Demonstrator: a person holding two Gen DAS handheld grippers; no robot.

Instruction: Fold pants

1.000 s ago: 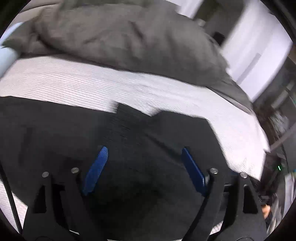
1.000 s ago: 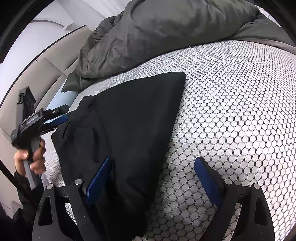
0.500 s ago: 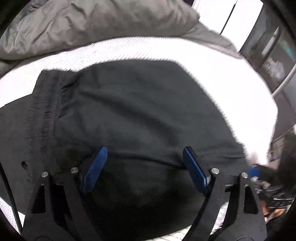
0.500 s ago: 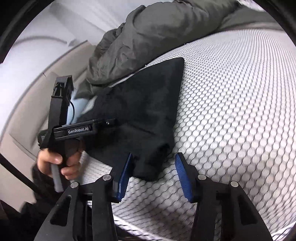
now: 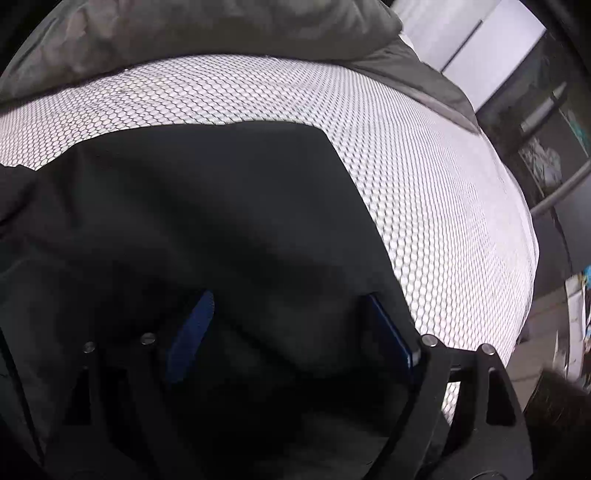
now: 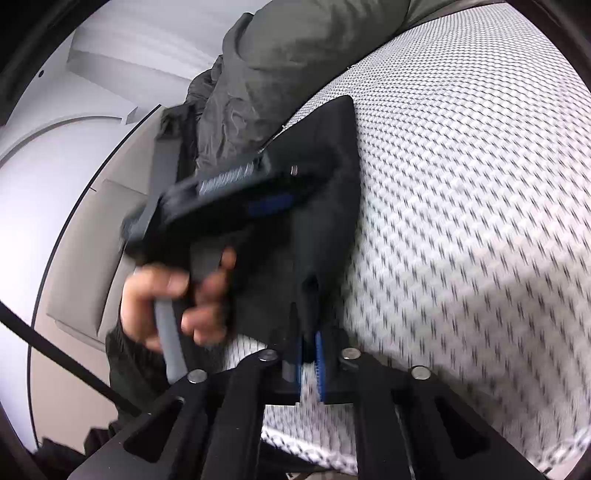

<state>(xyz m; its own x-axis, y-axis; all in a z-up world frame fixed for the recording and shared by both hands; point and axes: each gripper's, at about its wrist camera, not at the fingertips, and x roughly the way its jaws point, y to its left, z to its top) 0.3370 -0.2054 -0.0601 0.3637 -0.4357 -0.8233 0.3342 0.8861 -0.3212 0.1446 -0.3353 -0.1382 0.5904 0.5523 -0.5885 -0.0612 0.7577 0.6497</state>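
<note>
One pants (image 5: 221, 221), one duvet (image 5: 184, 33), two grippers, possibly one mattress (image 5: 424, 166).

Right gripper (image 6: 309, 350) pinching the pants (image 6: 325, 206)

Its 2 blue pads have just closed on the black pants' near corner on the honeycomb mattress (image 6: 461, 221); beside the pants, a hand (image 6: 166, 299) grips the left gripper (image 6: 269, 201).

A rumpled grey duvet (image 5: 207, 33) is lying bunched along the far side of the white honeycomb-patterned mattress (image 5: 436, 177), touching it.
</note>
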